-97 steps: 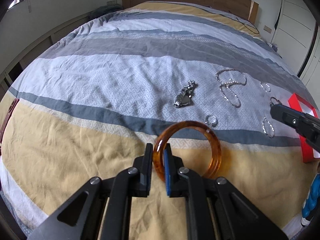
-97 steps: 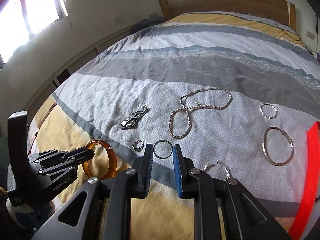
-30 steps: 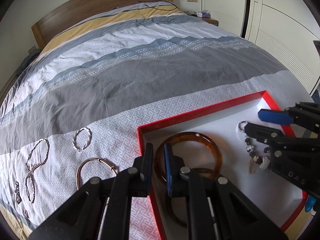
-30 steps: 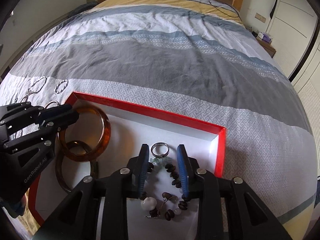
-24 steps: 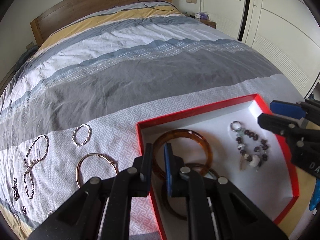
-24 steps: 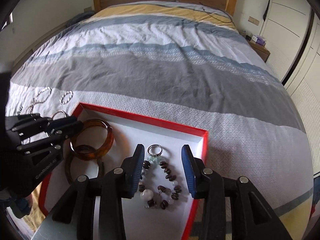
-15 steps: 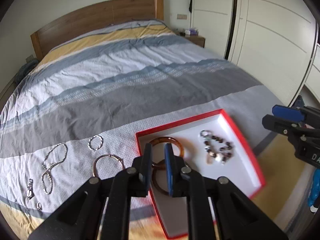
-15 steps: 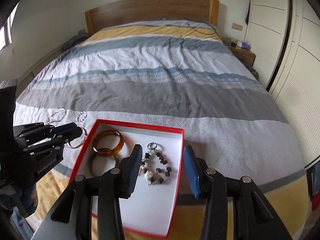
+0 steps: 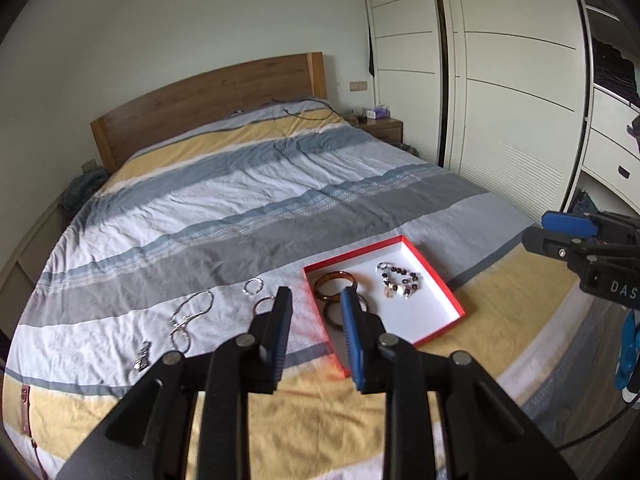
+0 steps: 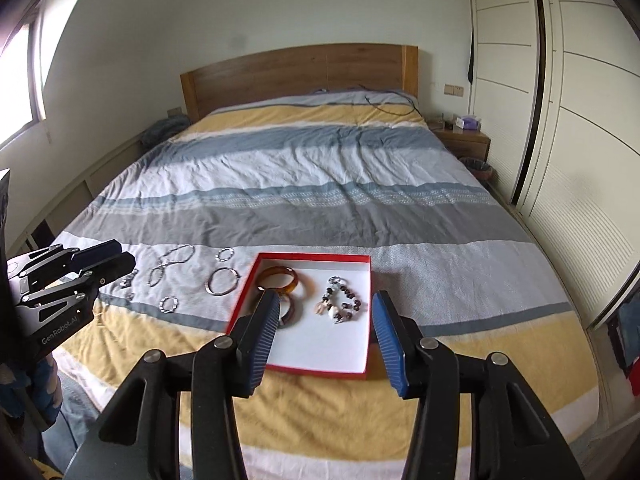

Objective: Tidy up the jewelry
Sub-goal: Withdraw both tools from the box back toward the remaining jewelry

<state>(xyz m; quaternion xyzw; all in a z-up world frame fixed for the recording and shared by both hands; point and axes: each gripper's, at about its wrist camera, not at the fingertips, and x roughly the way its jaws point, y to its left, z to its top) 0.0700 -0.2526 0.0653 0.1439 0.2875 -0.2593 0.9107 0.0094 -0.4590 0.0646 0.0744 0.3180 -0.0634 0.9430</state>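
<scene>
With my left gripper (image 9: 316, 336) and right gripper (image 10: 324, 340) both just spread and empty, I'd next drop onto what looks like the silver hoop (image 10: 222, 281), left of the red tray (image 10: 362, 372).

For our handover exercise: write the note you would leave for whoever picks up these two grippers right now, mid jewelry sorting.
Left gripper: open, empty, jaws just opened further.
Right gripper: open, empty, jaws just opened further.
Both are above the bed, clear of the jewelry.
Done: red box holds the amber bangle, a dark bangle and the beaded bracelet.
Left on the bedspread: chain necklace, large hoop, two small rings and small pieces by the left gripper.
</scene>
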